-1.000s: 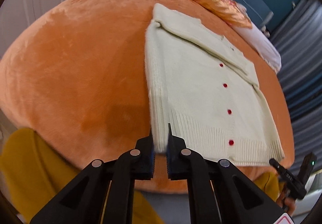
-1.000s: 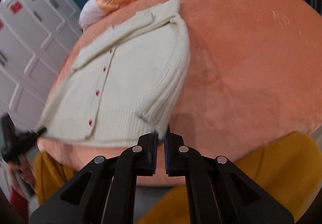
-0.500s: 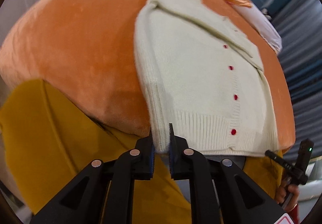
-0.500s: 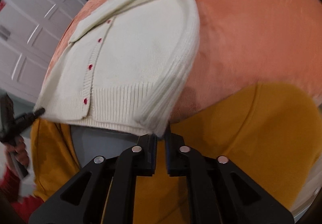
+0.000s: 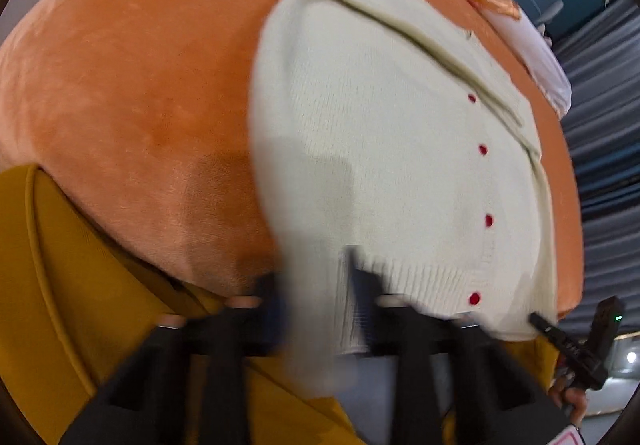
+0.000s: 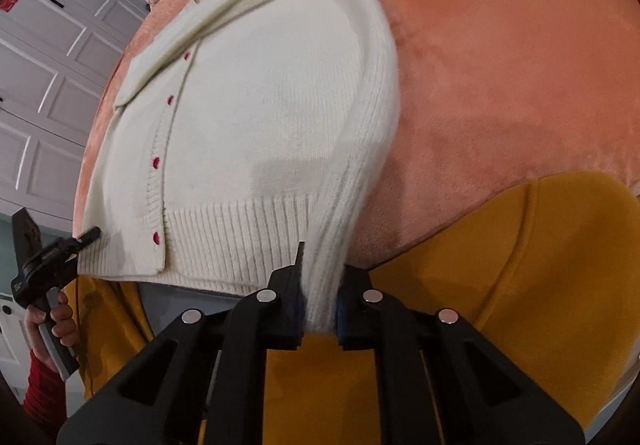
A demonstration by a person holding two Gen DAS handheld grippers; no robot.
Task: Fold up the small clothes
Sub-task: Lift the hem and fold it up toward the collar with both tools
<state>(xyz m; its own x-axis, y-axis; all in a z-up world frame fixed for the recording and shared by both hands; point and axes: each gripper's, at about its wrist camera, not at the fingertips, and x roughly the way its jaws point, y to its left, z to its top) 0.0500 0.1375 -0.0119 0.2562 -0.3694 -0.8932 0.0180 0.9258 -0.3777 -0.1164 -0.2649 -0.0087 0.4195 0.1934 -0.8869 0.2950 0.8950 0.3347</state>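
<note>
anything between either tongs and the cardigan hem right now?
Nothing visible. The right tongs have the cream cardigan's ribbed hem corner directly between the fingers. The left tongs, blurred, straddle the opposite hem corner with jaws spread. The orange blanket beyond is bare up to the pillows.

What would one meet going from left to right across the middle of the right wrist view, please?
White panelled cabinet doors → cream cardigan, its red buttons left of its folded sleeve → orange plush blanket.
</note>
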